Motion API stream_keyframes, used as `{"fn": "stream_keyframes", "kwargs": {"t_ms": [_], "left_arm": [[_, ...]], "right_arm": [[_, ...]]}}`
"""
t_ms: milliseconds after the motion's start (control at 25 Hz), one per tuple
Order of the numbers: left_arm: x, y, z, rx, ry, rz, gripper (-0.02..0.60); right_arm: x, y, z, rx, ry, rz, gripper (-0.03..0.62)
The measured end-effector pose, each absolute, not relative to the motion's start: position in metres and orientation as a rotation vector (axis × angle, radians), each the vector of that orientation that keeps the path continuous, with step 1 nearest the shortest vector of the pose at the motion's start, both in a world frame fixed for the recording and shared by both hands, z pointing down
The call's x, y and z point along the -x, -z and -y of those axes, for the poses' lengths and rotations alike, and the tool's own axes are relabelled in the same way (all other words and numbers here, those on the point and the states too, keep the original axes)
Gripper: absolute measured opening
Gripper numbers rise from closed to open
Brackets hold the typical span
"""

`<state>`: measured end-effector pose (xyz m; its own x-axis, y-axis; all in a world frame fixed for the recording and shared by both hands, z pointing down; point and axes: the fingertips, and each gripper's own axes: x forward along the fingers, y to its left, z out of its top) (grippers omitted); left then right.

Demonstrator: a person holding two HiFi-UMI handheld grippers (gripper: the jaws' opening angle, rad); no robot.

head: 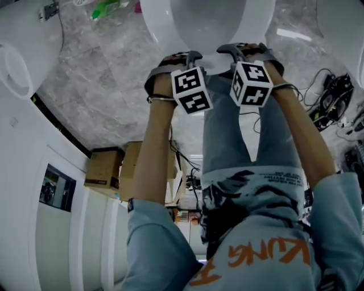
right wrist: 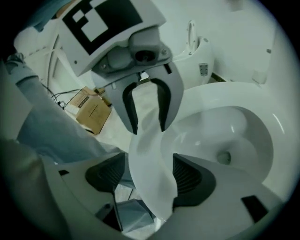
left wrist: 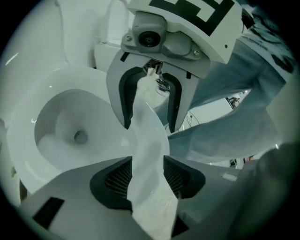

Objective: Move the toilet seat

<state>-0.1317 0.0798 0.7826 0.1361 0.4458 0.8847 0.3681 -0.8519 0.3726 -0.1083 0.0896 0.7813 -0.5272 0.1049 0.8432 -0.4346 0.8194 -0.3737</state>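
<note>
The white toilet seat (head: 211, 25) lies at the top of the head view, and both grippers meet at its front edge. In the left gripper view the seat's thin rim (left wrist: 146, 140) runs edge-on between the pads of my left gripper (left wrist: 147, 176), which stand apart around it without a visible squeeze. My right gripper (right wrist: 150, 176) straddles the same rim (right wrist: 149, 154), with a narrow gap at its left pad. Each gripper faces the other across the rim: the right gripper (left wrist: 150, 110) shows in the left gripper view, the left gripper (right wrist: 146, 110) in the right gripper view. The bowl (left wrist: 70, 133) is open beside the rim.
Cardboard boxes (head: 105, 167) stand on the floor by the wall, one also in the right gripper view (right wrist: 91, 110). Cables and plugs (head: 335, 99) lie at the right. A green bottle (head: 108, 8) sits near the toilet. Another white fixture (right wrist: 197, 51) stands behind the bowl (right wrist: 225, 136).
</note>
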Motion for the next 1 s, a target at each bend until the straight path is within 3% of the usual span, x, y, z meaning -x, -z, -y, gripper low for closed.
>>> {"fn": "stream_keyframes", "kwargs": {"t_ms": [120,280,400,1000], "left_arm": [[0.142,-0.791,-0.079,-2.334,-1.92,-0.977,0.232],[0.149,-0.799,-0.082,-2.321,-1.976,-1.117,0.288],[0.152,-0.804,-0.085,-2.333,-1.992,-1.187,0.298],[0.159,-0.781,-0.09,-2.619,-2.08,-1.397,0.301]], "right_arm": [[0.117,-0.797,-0.104,-0.107,-0.609,1.973,0.356],[0.128,-0.817,-0.116,0.005,-0.504,1.923,0.368],[0.131,-0.829,-0.117,0.013,-0.432,1.868,0.331],[0.13,-0.785,-0.112,-0.039,-0.449,1.865,0.313]]}}
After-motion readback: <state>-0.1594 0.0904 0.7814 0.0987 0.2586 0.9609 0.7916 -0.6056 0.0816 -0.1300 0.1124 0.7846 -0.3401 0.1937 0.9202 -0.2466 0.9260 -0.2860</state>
